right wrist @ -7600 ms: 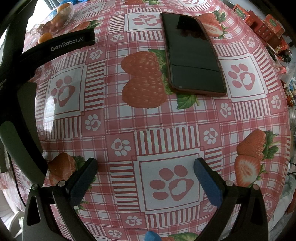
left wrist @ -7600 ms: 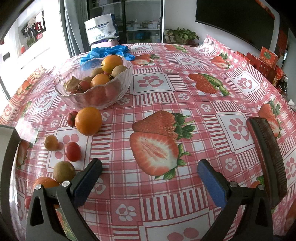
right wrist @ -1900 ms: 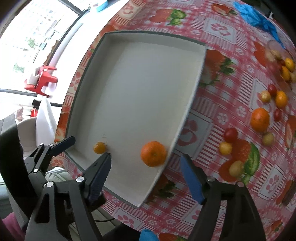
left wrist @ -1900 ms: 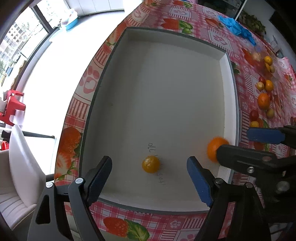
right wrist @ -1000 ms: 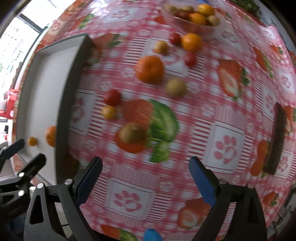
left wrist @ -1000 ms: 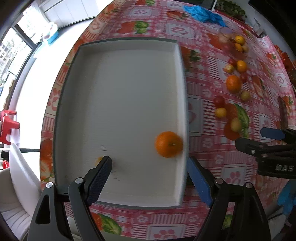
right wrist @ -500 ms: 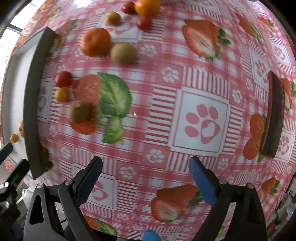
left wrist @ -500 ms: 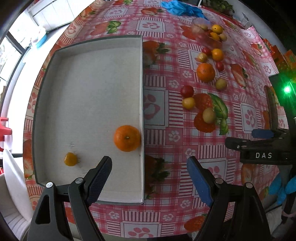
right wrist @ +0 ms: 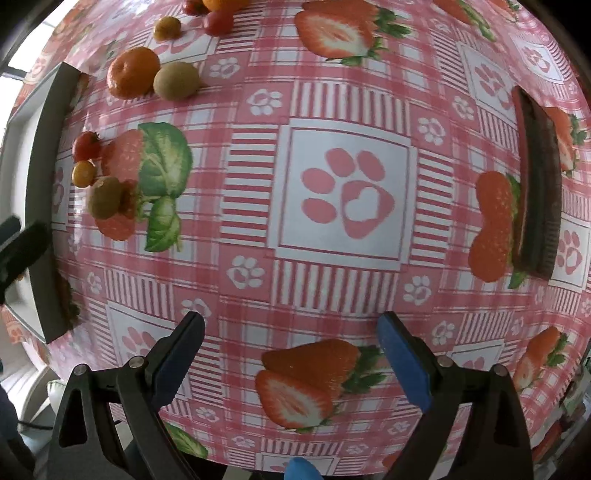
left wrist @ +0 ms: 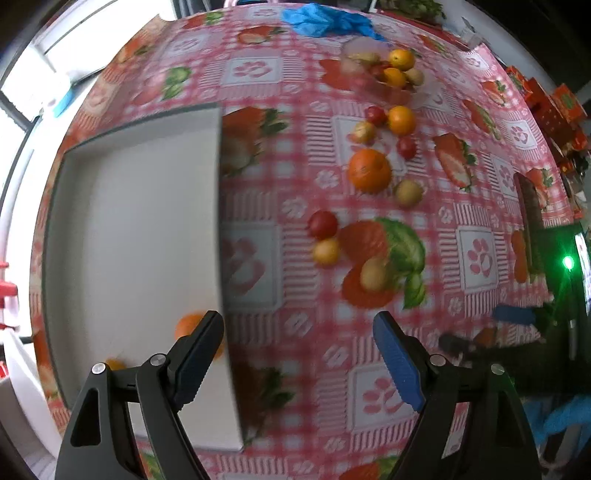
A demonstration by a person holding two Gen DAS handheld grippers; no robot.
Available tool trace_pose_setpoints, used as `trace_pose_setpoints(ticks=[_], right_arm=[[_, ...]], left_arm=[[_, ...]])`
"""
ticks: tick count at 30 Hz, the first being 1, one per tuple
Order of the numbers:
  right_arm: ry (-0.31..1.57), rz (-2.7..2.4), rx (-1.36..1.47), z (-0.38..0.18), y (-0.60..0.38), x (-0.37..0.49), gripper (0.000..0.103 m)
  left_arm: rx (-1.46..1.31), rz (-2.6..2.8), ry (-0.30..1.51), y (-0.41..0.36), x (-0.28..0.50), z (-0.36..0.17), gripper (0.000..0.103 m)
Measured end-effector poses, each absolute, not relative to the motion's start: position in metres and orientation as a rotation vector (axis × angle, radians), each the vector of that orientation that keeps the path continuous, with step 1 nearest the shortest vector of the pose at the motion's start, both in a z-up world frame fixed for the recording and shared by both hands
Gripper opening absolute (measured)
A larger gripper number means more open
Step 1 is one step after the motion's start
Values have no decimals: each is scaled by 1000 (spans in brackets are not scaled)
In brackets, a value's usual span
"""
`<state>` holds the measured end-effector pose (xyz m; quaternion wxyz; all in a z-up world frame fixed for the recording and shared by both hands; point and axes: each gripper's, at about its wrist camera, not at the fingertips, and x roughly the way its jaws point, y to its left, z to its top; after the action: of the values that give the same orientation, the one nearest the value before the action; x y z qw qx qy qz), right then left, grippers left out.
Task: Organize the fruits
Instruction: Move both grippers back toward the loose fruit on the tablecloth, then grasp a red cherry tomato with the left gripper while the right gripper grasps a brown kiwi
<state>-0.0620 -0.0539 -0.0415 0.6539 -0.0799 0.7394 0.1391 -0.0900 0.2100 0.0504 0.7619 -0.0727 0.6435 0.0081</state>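
Note:
My left gripper (left wrist: 299,343) is open and empty, high above the table, over the right wall of a white tray (left wrist: 133,206). In the tray lie an orange (left wrist: 186,325), partly behind my left finger, and a small yellow fruit (left wrist: 114,364). Loose fruit lies right of the tray: a big orange (left wrist: 369,170), a red tomato (left wrist: 323,224), a yellow tomato (left wrist: 326,251), and a kiwi (left wrist: 373,273). A glass bowl (left wrist: 373,79) of fruit stands farther back. My right gripper (right wrist: 290,332) is open and empty over bare cloth; the kiwi (right wrist: 104,196) and orange (right wrist: 133,72) show at its left.
A phone (right wrist: 537,184) lies at the right on the pink strawberry tablecloth (right wrist: 343,199). Blue gloves (left wrist: 325,22) lie at the far edge. The tray's dark wall (right wrist: 46,206) stands at the left of the right wrist view. The right gripper's body (left wrist: 517,332) shows at the left wrist view's right.
Both views have swung right, away from the tray toward the loose fruit. The tray's orange has slid behind my left finger in view. Both grippers stay open.

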Motion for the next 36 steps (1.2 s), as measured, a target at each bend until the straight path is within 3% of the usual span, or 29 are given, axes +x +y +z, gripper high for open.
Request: trace_pose_setpoints(ticks=[16,20,22,25,26,28,36], right_arm=[[1611,316,-182,-29,-73,-27,96],[1590,325,-171,-24,-68,-18,96],[1583,334,-157,-22,-64,-8,96],[1570,344,-148,-12,-46,9,96],[1566,348,-147,-11,-37,13,96],[1556,363,-149,-9,-29,24,96],[1479,419,-182,0,43,73,94]], left_arm=[[-132,55,1456,195,-23,9,84],[-134,52,1497,196,-15,-2,62],[-128,42,1490,194,-14,-2,61],[-89,41,1487,190,-14,-3,51],[-88,38,1480,189,-14,-1,39],[-105,30,1475,192,-13,1,26],[-245,3,1390,210,-10,29,25]])
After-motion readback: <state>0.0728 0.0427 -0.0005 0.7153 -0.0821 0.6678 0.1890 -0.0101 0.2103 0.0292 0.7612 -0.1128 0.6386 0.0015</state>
